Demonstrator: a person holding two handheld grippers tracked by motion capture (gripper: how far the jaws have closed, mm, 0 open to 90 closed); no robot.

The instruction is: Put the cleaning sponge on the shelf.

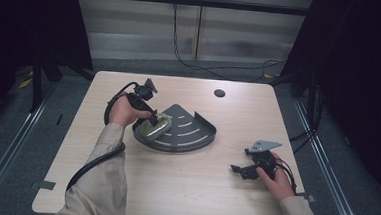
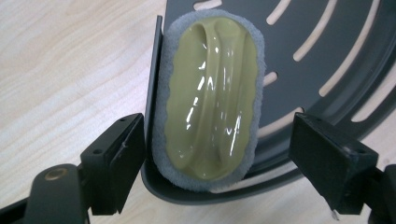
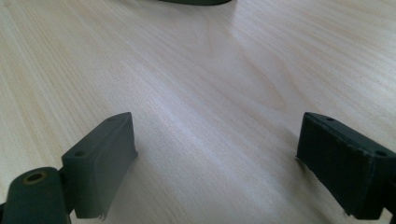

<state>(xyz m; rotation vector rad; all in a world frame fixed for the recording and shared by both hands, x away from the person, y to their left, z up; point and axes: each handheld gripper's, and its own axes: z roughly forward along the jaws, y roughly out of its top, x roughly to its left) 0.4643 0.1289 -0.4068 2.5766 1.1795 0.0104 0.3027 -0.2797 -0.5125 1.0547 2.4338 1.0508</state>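
Scrubber (image 2: pixel 208 99) – olive plastic grip on a grey foam pad – lies in the dark slotted corner rack (image 1: pixel 197 133), left of centre in the high view, hard against the rack's straight wall. In the left gripper view it fills the middle of the frame, wall just to its left. Left gripper (image 2: pixel 217 154) hangs over it, jaws spread to either side of the near end, pads clear of the foam – released, not gripping. I read this as the placing step: scrubber set down in the rack, grip let go. Next move I'd call: lift the left gripper straight up and back toward lower left of the high view without dragging a pad across the foam edge or clipping the rack wall, which sits close to the left jaw. Right gripper (image 1: pixel 241 169) idles at lower right on the bare table (image 3: pixel 196 93), jaws apart, nothing between them.
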